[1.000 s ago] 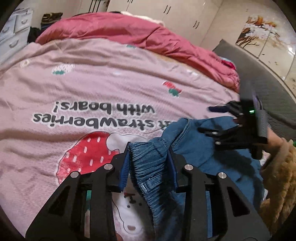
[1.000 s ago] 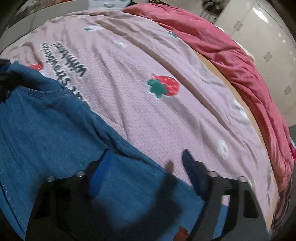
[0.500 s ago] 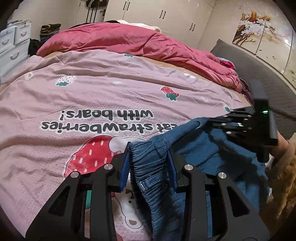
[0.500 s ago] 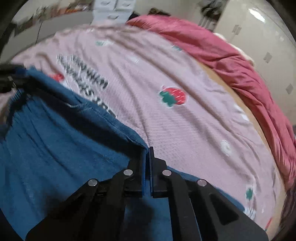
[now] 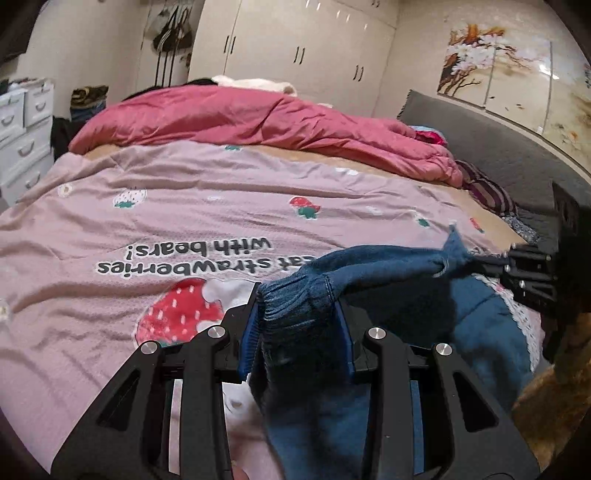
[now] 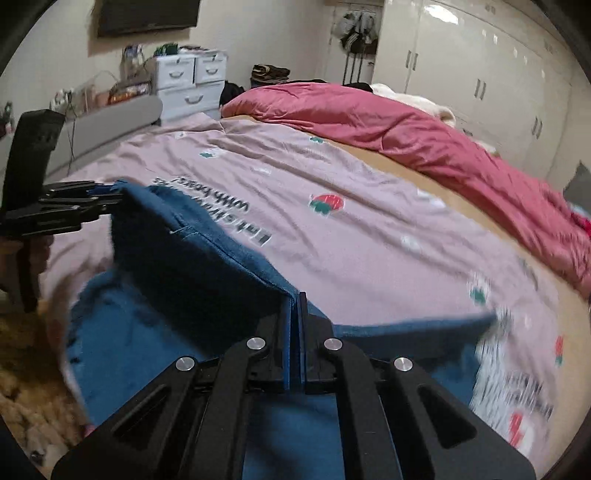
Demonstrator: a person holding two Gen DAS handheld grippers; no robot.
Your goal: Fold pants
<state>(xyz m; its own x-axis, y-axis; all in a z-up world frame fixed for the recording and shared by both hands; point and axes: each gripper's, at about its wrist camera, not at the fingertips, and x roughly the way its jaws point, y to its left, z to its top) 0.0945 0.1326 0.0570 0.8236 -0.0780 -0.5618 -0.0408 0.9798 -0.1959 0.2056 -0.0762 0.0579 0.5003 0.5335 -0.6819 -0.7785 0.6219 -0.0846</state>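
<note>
Pink knit bedspread [image 5: 184,192], printed with strawberries and black lettering, covers the bed under both tools. At 6 o'clock in the left wrist view, the left gripper [image 5: 297,332] pinches the ribbed elastic waistband of the blue denim pants [image 5: 369,266]. The right gripper [image 6: 294,332], its blue pads pressed together, nips a thin denim edge. Between them the cloth hangs taut above the spread. A crumpled satiny red quilt [image 6: 388,125] lies toward 12 o'clock.

Cream wardrobe doors with dark handles [image 5: 295,44] behind bed; white plastic drawer units [image 6: 188,86] by wall; blossom-tree painted panels [image 5: 491,70] above grey padded headboard [image 5: 491,147]; dark wall-mounted screen [image 6: 147,14].
</note>
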